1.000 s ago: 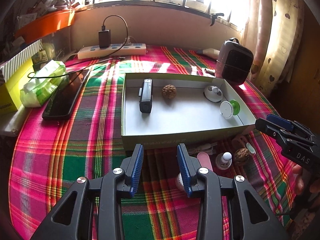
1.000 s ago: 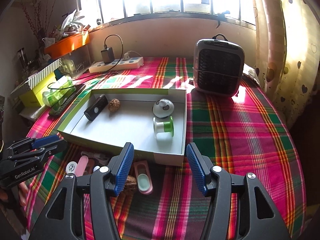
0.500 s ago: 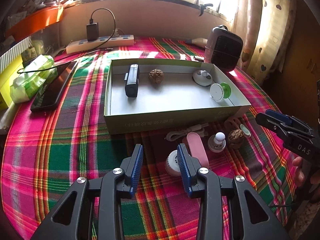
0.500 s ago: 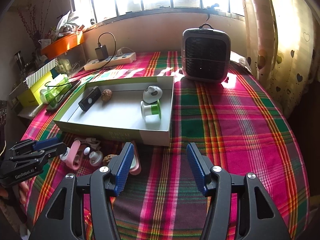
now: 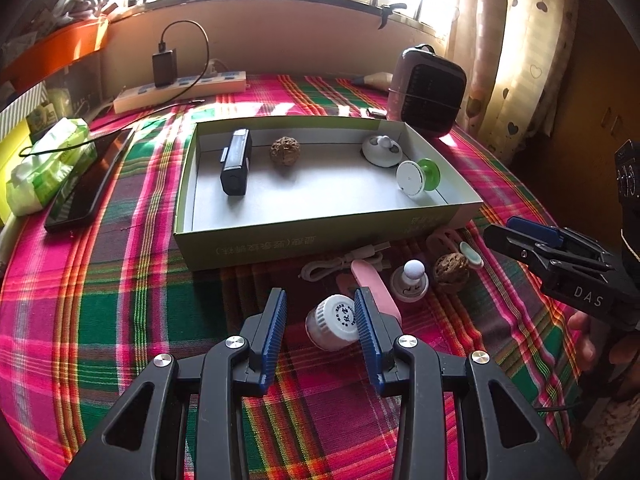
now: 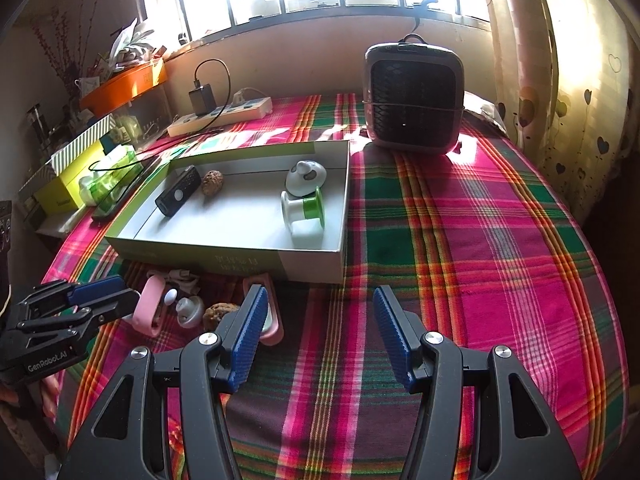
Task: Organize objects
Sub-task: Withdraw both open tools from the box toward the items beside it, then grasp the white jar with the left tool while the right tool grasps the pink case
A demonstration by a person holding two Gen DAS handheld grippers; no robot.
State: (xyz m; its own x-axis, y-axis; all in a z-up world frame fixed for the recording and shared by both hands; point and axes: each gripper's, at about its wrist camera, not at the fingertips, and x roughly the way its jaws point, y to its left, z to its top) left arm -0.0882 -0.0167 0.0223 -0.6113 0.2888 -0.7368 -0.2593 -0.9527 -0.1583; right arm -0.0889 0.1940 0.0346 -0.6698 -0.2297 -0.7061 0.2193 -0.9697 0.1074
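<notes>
Both of my views have pulled back from the box since a moment ago, so the little things lying in front of it now show in full. My left hand-held gripper (image 5: 320, 320) is partly open and holds nothing. A small white bottle (image 5: 333, 322) lies on its side between the blue pads, closer to the right pad, and I cannot tell if that pad touches it. My right hand-held gripper (image 6: 320, 328) stands wide and empty over bare cloth.

Just past the bottle lie a pink case (image 5: 374, 290), a white cable (image 5: 344, 262), a white knob thing (image 5: 410, 282), a walnut (image 5: 451, 272) and a little spoon-like dish (image 5: 471, 255). They are close together on the bench (image 5: 120, 300) with its bright checked cloth.

Behind them is the open box (image 5: 320, 240). Inside it sit a black gadget (image 5: 237, 162), another walnut (image 5: 285, 151), a white round piece (image 5: 382, 151) and a white and green spool (image 5: 418, 176).

I think the bottle goes in next. I should move a bit to the right so it sits in the middle, go down low, then squeeze softly, because a round bottle can roll away. The pink case is right beside it, so I must not pinch that too.

I can read "DAS" on my right tool (image 5: 588, 300) and "GenRobot.AI" on my left tool (image 6: 52, 356). The box front has printed writing, upside down to me, and the bottle cap has small marks I cannot read.
</notes>
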